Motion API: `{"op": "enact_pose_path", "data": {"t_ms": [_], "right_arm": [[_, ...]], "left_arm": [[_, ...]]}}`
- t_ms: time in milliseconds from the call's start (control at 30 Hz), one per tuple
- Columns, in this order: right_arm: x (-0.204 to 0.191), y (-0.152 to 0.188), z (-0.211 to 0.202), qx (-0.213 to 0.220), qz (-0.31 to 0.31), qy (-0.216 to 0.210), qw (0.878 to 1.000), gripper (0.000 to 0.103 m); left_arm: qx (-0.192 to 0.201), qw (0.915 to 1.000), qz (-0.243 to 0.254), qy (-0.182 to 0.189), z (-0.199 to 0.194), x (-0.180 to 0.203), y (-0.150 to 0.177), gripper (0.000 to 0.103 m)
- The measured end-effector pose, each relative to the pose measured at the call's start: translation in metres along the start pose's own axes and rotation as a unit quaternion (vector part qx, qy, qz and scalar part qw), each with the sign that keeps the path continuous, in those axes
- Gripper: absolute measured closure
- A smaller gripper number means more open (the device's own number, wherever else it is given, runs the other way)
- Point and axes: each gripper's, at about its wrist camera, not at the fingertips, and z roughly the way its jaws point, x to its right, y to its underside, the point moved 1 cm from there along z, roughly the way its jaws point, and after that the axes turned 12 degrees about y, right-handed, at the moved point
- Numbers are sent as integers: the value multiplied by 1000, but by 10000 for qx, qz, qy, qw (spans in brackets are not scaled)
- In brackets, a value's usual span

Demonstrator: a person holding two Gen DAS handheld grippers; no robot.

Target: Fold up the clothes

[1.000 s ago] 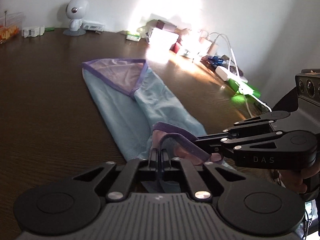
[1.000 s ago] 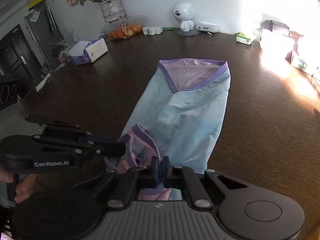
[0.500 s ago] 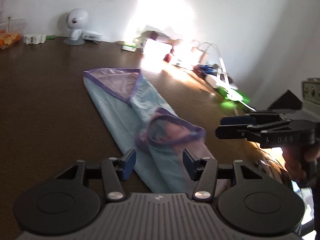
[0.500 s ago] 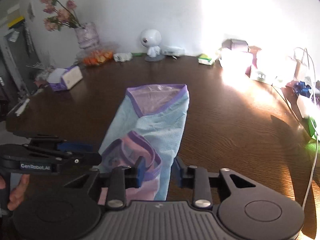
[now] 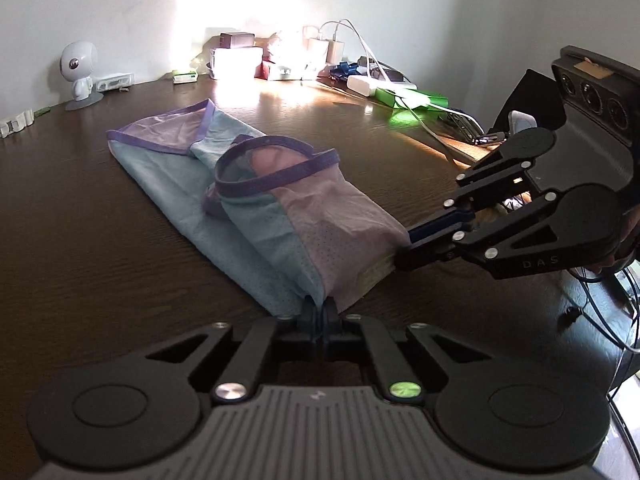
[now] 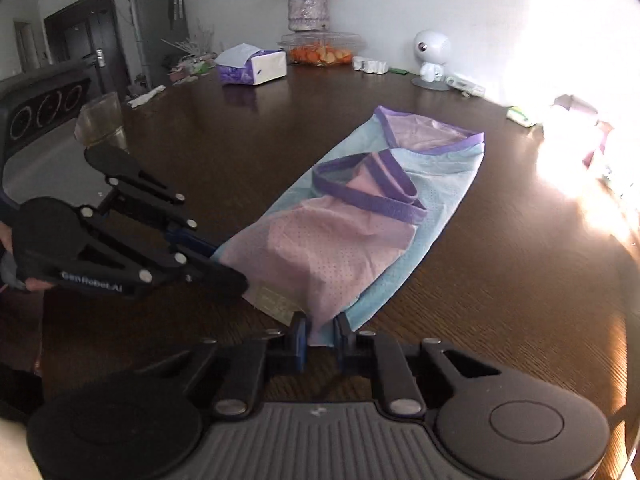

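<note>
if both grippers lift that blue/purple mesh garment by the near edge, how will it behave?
The garment probably goes limp: thin perforated fabric, already creased. It looks light, so it should lift easily, but the loose purple-trimmed flap on top may slide and undo the fold.

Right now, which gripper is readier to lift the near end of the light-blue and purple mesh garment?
Left. The left gripper is shut on the mesh garment at its near edge; on the right gripper the jaws are closing with cloth between them.

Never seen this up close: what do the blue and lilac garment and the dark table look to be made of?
Garment: probably a light synthetic sports mesh, matt, judging by the rows of tiny holes and the soft creases; purple binding edges it. Table: looks like dark wood or wood veneer, polished, with visible grain and a glossy reflection of sunlight.
</note>
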Motion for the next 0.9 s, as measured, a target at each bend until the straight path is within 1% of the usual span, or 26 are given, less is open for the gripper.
{"op": "enact_pose_path", "data": {"t_ms": [33, 67, 100, 167, 200, 233, 267, 300, 333, 400, 433, 500, 567, 600, 633, 667, 733, 833, 867, 900], "right_arm": [[-8, 2, -6, -23, -25, 39, 10000, 100], [-17, 7, -14, -72, -42, 65, 9999, 103], [-27, 13, -23, -117, -73, 73, 9999, 103], [-50, 27, -40, -256, -198, -68, 9995, 102], [-59, 32, -50, -96, -295, -11, 9995, 101], [-67, 36, -60, 94, -394, 63, 9992, 93], [-75, 41, -69, 285, -492, 138, 9983, 87], [-80, 43, -74, 542, -595, 310, 9963, 71], [-83, 42, -75, 726, -678, 456, 9940, 65], [-84, 38, -68, 891, -841, 394, 9917, 69], [-83, 35, -62, 893, -876, 334, 9916, 69], [-84, 32, -50, 881, -992, 195, 9910, 70], [-86, 31, -41, 838, -1123, 101, 9901, 76], [-87, 31, -40, 816, -1143, 37, 9901, 84], [-88, 31, -39, 795, -1157, -30, 9901, 95], [-88, 31, -38, 773, -1171, -96, 9901, 95], [-89, 32, -44, 651, -1098, -163, 9917, 96], [-92, 47, -64, 457, -956, -391, 9936, 96], [-95, 52, -72, 422, -952, -441, 9936, 96], [-98, 56, -78, 493, -954, -416, 9933, 95]], "left_arm": [[-14, 10000, 45, 5, -7, -1, 5, 101], [-30, 9999, 121, 13, -15, -3, 13, 101], [-28, 9998, 210, 55, -25, -5, 22, 101], [30, 9988, 439, 206, -40, -6, 39, 99], [50, 9982, 544, 246, -46, -7, 45, 95], [70, 9975, 648, 285, -52, -7, 52, 94], [90, 9966, 752, 325, -58, -8, 58, 92], [77, 9961, 785, 385, -59, -7, 57, 82], [63, 9956, 819, 445, -60, -7, 55, 70], [105, 9918, 1178, 485, -59, -1, 55, 64], [36, 9905, 1292, 462, -57, 0, 56, 64], [-6, 9900, 1328, 478, -54, -1, 59, 64], [44, 9898, 1327, 524, -55, -3, 60, 67], [57, 9898, 1323, 521, -55, -3, 60, 81], [45, 9905, 1276, 502, -56, -4, 59, 95], [39, 9906, 1241, 570, -59, -3, 61, 99], [27, 9906, 1170, 707, -67, -2, 64, 100], [-91, 9860, 1456, 802, -79, 21, 81, 100], [-106, 9847, 1552, 790, -82, 27, 84, 99], [-122, 9832, 1649, 779, -85, 33, 88, 94]]}}
